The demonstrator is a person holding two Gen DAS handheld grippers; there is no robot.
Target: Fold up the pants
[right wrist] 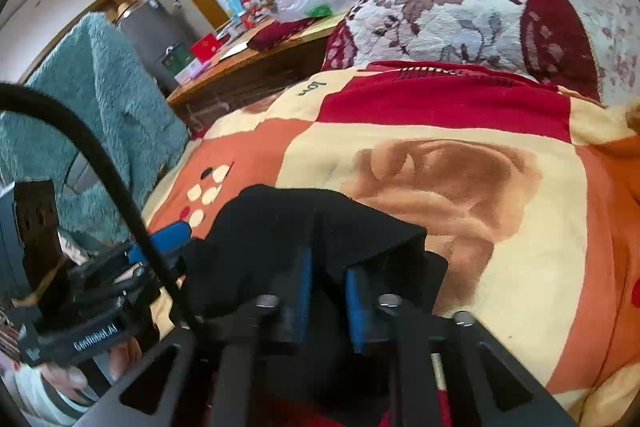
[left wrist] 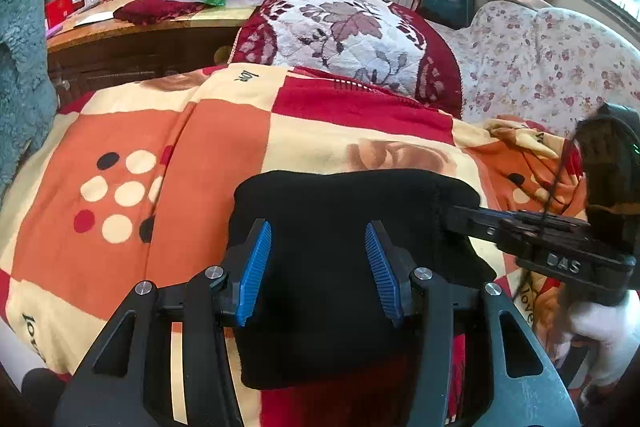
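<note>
black pants – folded bundle on the checked blanket, soft, limp, light, likely to slump; take at folded edges | left gripper jaws wide over the bundle | right gripper jaws narrow, pinching its edge | room – floral cushion, cluttered wooden table

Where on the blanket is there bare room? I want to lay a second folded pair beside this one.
Free: the checked orange-and-cream fleece blanket left of the folded black pants, around the dot print, and the cream patch with the brown print behind them. Crowded: the pants' right edge, where the right tool grips the fabric, and the near side under the open left tool.
</note>
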